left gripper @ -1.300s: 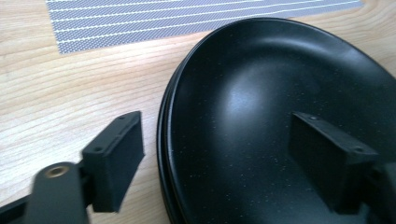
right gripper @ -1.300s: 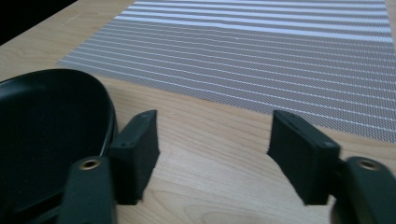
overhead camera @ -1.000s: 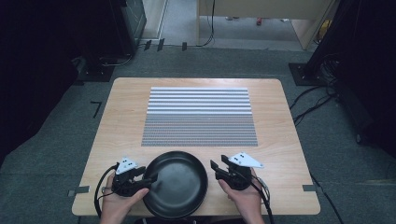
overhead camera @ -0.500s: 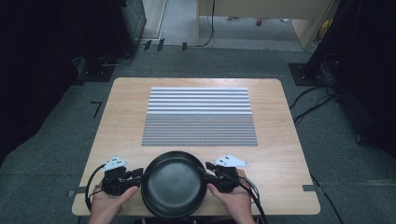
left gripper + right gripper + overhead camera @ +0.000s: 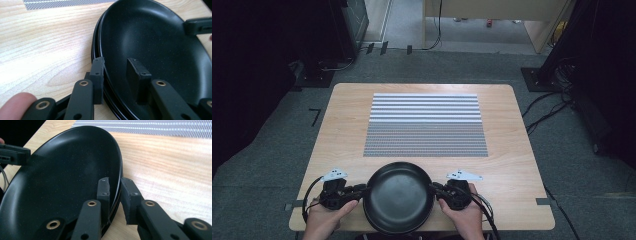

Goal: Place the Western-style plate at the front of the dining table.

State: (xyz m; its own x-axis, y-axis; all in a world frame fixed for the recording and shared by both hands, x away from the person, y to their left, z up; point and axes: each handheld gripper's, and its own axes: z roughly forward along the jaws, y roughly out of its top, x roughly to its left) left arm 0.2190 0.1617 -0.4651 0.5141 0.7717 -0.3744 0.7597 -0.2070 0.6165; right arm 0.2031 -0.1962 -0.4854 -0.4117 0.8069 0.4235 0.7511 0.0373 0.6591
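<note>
Black and glossy, the stack of plates (image 5: 398, 204) sits at the bottom centre of the high view, on the near edge of the wooden table (image 5: 342, 135), just below the striped mat (image 5: 426, 125). The left gripper view shows at least two rims nested together, so this is a stack and not a single dish.

The left gripper (image 5: 360, 190) comes in at the stack's left rim and the right gripper (image 5: 435, 189) at its right rim, directly opposite each other. Both sets of jaws have just been closing, with the rim between them. In the right gripper view (image 5: 115, 192) the pads sit tight on either side of the rim: that one looks clamped on the stack. In the left gripper view (image 5: 117, 71) one jaw stands against the outer edge and the other inside the bowl of the top plate, with a gap visible between that inner jaw and the rim, so that bite looks not yet fully home.

To do this step well, the person should finish the left squeeze before any lift and make sure both jaws catch every rim, not the top plate alone. The glaze looks slippery, so an even pull from both hands, keeping the stack level, would guard against a plate sliding out.
</note>
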